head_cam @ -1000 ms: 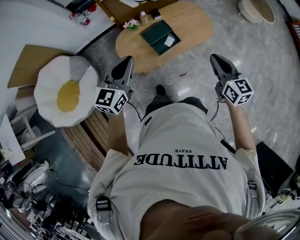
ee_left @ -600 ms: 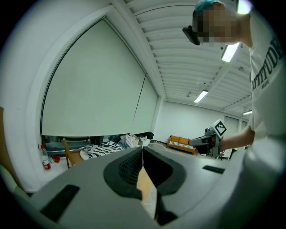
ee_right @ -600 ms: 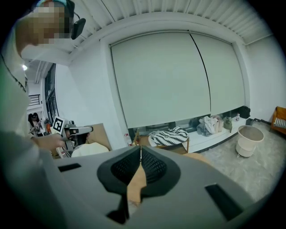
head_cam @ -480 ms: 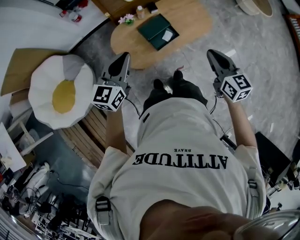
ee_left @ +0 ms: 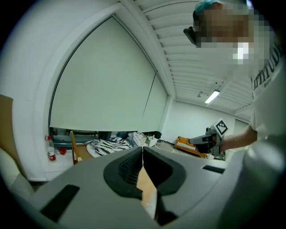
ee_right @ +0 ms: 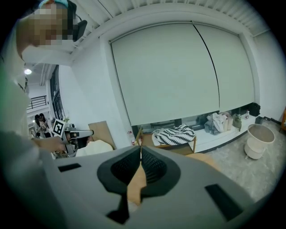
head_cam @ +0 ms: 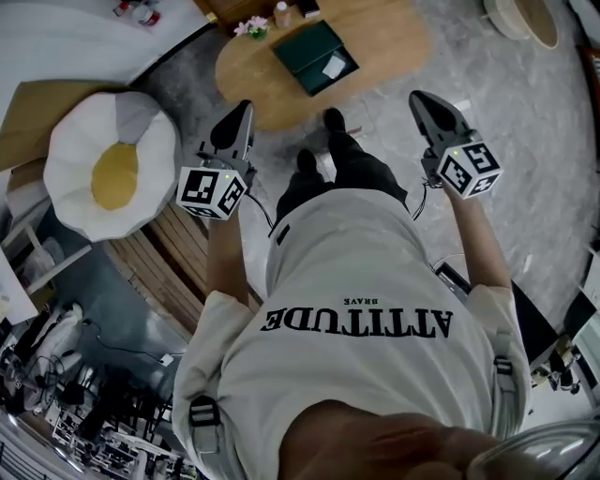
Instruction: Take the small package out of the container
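Note:
In the head view a dark green container lies on an oval wooden table, with a small white package inside it. The person stands short of the table and holds both grippers up in the air. My left gripper is shut with nothing between its jaws; its own view shows the jaws closed together. My right gripper is likewise shut and empty. Both are well short of the container. Each gripper shows in the other's view: the right, the left.
A big fried-egg-shaped cushion lies at the left beside a slatted wooden bench. A small bottle and flowers stand on the table's far side. A pale basket sits at the top right.
The person has stepped forward, legs now showing ahead of the body. Both grippers sit higher in the head view, nearer the table. Their jaws stay shut.

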Action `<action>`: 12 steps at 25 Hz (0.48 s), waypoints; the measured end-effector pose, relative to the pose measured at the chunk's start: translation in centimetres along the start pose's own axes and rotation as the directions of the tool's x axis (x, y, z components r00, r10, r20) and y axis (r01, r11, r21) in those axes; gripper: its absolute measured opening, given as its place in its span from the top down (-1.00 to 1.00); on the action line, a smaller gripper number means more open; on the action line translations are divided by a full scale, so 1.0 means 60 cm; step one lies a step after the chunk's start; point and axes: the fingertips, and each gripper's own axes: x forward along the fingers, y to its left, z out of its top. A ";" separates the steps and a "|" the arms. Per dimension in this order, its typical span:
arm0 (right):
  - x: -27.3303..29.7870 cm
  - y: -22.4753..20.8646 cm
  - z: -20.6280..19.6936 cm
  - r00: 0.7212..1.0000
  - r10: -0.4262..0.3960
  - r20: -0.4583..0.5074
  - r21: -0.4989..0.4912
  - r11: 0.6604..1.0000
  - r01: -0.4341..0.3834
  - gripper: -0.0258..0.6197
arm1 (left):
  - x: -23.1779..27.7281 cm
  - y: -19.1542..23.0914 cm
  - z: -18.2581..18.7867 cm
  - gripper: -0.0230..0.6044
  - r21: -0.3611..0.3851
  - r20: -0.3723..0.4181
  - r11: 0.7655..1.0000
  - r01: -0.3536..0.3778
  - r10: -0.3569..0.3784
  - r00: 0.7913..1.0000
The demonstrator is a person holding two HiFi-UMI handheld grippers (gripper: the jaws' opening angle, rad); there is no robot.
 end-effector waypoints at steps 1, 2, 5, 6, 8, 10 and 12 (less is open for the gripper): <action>0.011 -0.013 -0.001 1.000 0.010 -0.007 0.003 1.000 -0.010 0.85 | 0.011 0.002 -0.005 0.85 -0.006 -0.004 1.000 -0.012 0.012 1.000; 0.024 -0.026 -0.002 1.000 0.021 -0.017 0.008 1.000 -0.021 0.85 | 0.021 0.004 -0.010 0.85 -0.013 -0.008 1.000 -0.025 0.025 1.000; 0.068 -0.067 -0.009 0.997 0.060 -0.055 0.028 0.998 -0.058 0.85 | 0.058 0.006 -0.026 0.85 -0.029 -0.018 0.998 -0.057 0.056 0.998; 0.084 -0.081 -0.012 0.995 0.072 -0.068 0.034 0.997 -0.070 0.85 | 0.072 0.008 -0.032 0.85 -0.031 -0.021 0.997 -0.065 0.064 0.998; 0.117 -0.105 -0.022 0.991 0.097 -0.096 0.046 0.995 -0.093 0.85 | 0.101 0.016 -0.046 0.85 -0.033 -0.031 0.996 -0.083 0.082 0.996; 0.146 -0.126 -0.034 0.984 0.123 -0.128 0.055 0.992 -0.117 0.85 | 0.125 0.025 -0.059 0.85 -0.041 -0.036 0.994 -0.104 0.102 0.994; 0.172 -0.147 -0.051 0.976 0.147 -0.159 0.063 0.988 -0.139 0.85 | 0.147 0.031 -0.074 0.85 -0.053 -0.041 0.990 -0.127 0.125 0.991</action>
